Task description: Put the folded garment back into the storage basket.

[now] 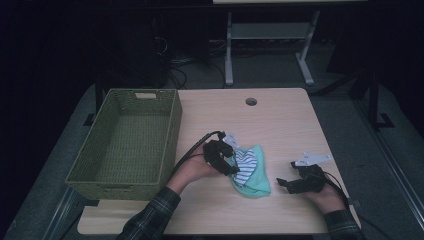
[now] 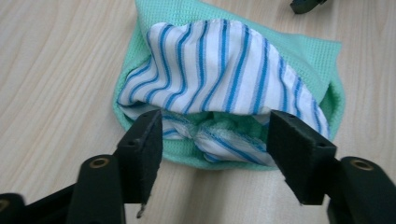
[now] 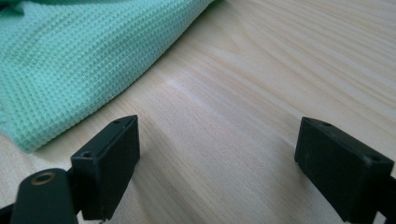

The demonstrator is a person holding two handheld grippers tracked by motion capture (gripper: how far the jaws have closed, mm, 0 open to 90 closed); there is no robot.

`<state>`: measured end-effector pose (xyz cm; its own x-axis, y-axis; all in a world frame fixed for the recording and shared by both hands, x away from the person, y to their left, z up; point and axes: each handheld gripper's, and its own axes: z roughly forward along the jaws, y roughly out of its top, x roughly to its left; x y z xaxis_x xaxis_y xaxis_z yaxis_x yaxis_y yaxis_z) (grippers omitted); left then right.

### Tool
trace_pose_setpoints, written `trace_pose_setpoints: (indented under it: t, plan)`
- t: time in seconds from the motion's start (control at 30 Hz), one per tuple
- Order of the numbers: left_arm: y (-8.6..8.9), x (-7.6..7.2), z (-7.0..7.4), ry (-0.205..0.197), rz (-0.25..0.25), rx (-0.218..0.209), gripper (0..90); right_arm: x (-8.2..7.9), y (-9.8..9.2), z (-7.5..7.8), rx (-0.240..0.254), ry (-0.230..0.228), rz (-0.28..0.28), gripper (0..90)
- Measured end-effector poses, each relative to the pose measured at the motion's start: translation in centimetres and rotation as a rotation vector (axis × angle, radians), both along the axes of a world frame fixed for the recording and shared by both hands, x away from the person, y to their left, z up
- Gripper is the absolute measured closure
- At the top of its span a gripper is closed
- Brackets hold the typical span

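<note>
Black left tongs (image 2: 215, 140) wide open at bundled cloths (image 2: 224, 79), right tongs (image 3: 219, 163) wide, holding nothing

Left tool (image 1: 233, 162) jaws apart, right tool (image 1: 286, 183) jaws wide, forearms low

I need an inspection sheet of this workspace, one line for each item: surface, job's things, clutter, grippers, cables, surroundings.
Surface: light wooden table with a round hole near its far edge.
Job's things: mint green cloth with a blue-striped white cloth bundled on it, lying on the table; green woven basket at the table's left, nothing seen inside.
Clutter: nothing seen.
Grippers: left gripper open, jaws on either side of the bundle's near edge, pads not pressing; right gripper open over bare wood beside the green cloth.
Cables: a black cable trails from the left gripper.
Surroundings: dark room, white table frame and loose wires on the floor behind.
</note>
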<state>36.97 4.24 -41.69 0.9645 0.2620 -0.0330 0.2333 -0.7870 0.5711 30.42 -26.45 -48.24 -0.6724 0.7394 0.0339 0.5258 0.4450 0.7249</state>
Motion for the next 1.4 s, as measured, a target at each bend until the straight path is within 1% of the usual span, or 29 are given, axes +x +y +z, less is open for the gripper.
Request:
trace_pose_setpoints:
  t: [0.1,0.13,0.17,0.23,0.27,0.3,0.33,0.4,0.57,0.67,0.77,0.8,0.9,0.97,1.17,1.3,1.4]
  plan:
    - [-0.3,0.2,-0.3,0.006,-0.008,0.002,30.9,0.0,0.0,0.0,0.003,0.001,-0.002,13.9]
    - [-0.4,0.3,-0.4,0.004,-0.017,0.015,29.8,0.0,0.0,0.0,0.003,0.001,-0.003,13.9]
    - [-0.5,0.4,-0.6,0.011,-0.011,0.011,29.7,0.0,0.0,0.0,0.003,0.002,-0.005,13.9]
    - [-0.7,0.6,-1.1,0.025,-0.021,0.028,29.3,0.0,0.0,0.0,0.003,0.002,-0.008,13.9]
    - [-0.7,0.6,-1.1,0.025,-0.021,0.028,28.5,0.0,0.0,0.0,0.003,0.002,-0.008,13.9]
    - [-0.8,0.7,-1.5,0.028,-0.03,0.05,27.8,0.0,0.0,0.0,0.004,0.002,-0.009,13.9]
    - [-0.8,0.7,-1.5,0.028,-0.03,0.05,27.3,0.0,0.0,0.0,0.004,0.002,-0.009,13.9]
    - [-1.0,0.6,-1.8,0.025,-0.041,0.073,26.7,0.0,0.0,0.0,0.003,0.002,-0.01,13.9]
    - [-1.3,0.6,-2.5,0.025,-0.054,0.087,23.7,0.0,0.0,0.0,0.003,0.002,-0.012,14.0]
    - [-1.4,0.6,-3.0,0.028,-0.068,0.114,23.0,0.0,0.0,0.0,0.003,0.002,-0.012,14.0]
    - [-1.5,0.6,-3.3,0.042,-0.072,0.106,20.0,0.0,0.0,0.0,0.003,0.001,-0.014,14.0]
    - [-1.5,0.6,-3.4,0.037,-0.072,0.107,20.0,0.0,0.0,0.0,0.003,0.001,-0.014,14.0]
    - [-1.4,0.6,-3.6,0.044,-0.069,0.106,18.5,0.0,0.0,0.0,0.003,0.002,-0.014,14.0]
    - [-1.4,0.6,-3.7,0.041,-0.066,0.1,17.9,0.0,0.1,0.0,0.003,0.002,-0.016,14.0]
    - [-1.4,0.4,-3.7,0.031,-0.058,0.106,18.3,0.0,0.0,0.0,0.003,0.003,-0.017,14.0]
    - [-1.4,0.2,-3.5,0.034,-0.068,0.107,24.5,0.0,0.1,0.0,0.007,0.002,-0.018,14.1]
    - [-1.4,0.0,-3.3,0.041,-0.083,0.11,34.1,0.0,0.0,0.0,0.004,0.004,-0.021,14.1]
